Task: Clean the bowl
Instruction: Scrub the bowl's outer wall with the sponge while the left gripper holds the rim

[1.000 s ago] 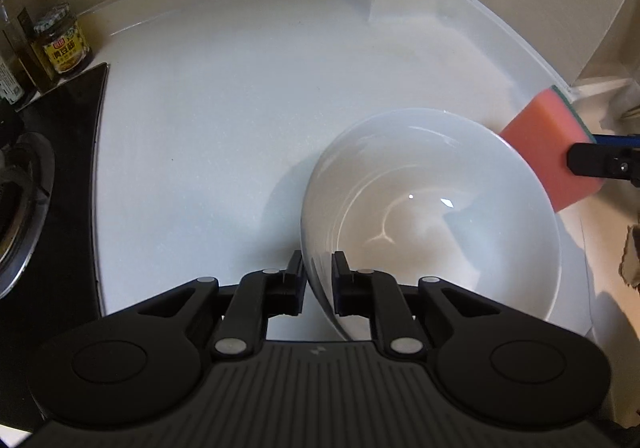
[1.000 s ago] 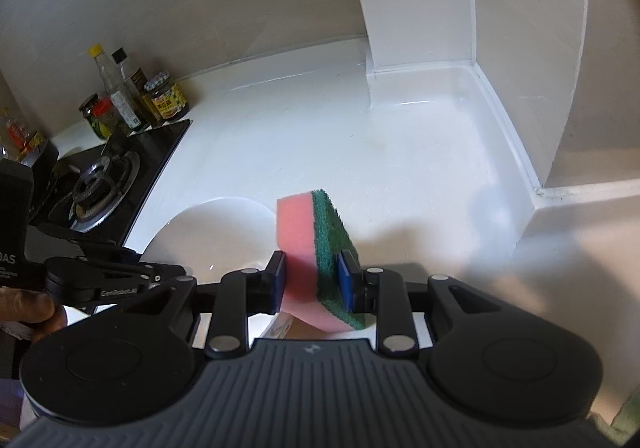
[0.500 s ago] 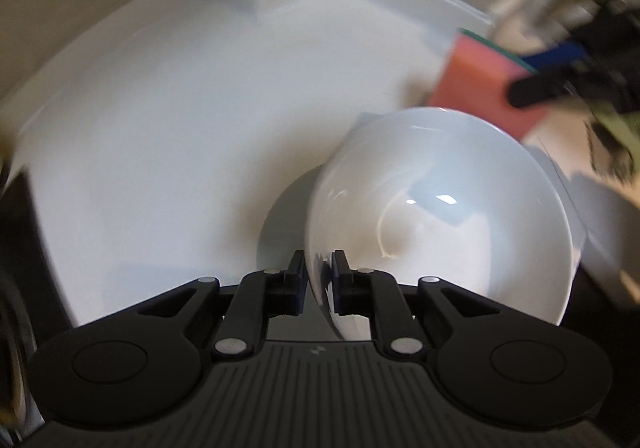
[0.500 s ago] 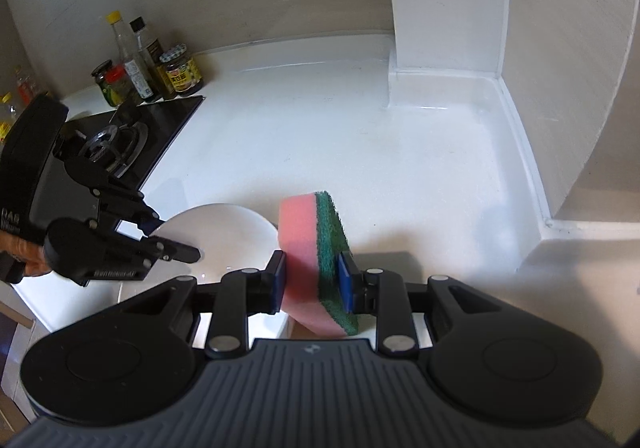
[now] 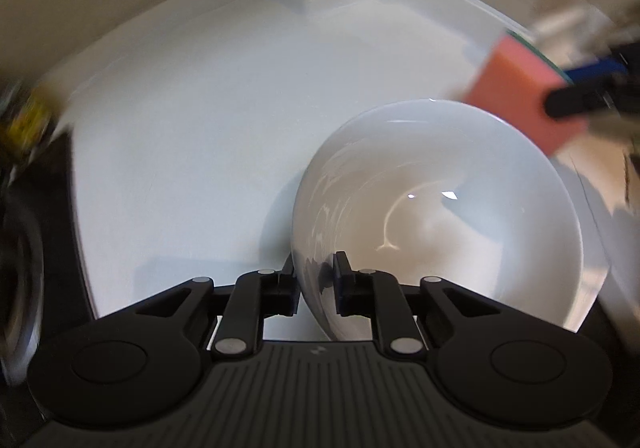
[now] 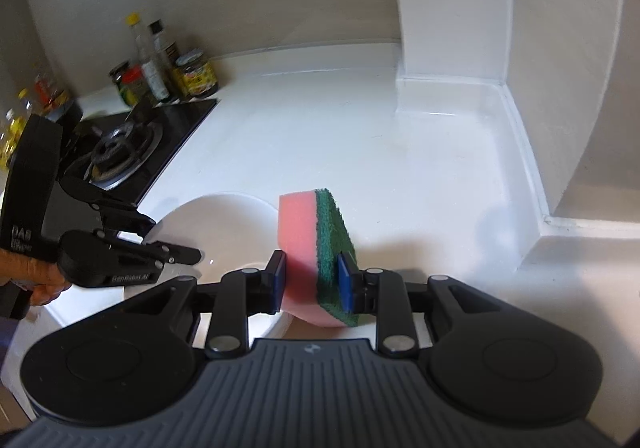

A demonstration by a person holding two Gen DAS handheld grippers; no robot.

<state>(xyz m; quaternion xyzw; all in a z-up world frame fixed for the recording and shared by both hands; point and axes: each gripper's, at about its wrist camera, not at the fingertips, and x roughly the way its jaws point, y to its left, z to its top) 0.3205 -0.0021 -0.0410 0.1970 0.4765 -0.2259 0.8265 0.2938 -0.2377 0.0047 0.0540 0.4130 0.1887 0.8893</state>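
L gripper (image 5: 316, 284) jaws just closing, pinching white bowl (image 5: 440, 215) rim above worktop (image 5: 200, 127); R gripper (image 6: 312, 284) jaws clamp pink-green sponge (image 6: 308, 248).

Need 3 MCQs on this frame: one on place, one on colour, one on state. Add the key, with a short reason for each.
1. Where is the left claw on the bowl?
A. astride the near rim
B. under the base
C. on the far rim

2. What colours is the sponge?
A. yellow and blue
B. pink with a green scrub layer
C. all white

3. What is the state of the right claw?
A. open, empty
B. shut on the bowl
C. shut on the sponge

Key:
1 A: one finger sits outside the rim and one inside, at the edge nearest the left wrist camera.
2 B: the pink foam and the green pad both show in the right wrist view.
3 C: both blue pads press the sponge's two faces.
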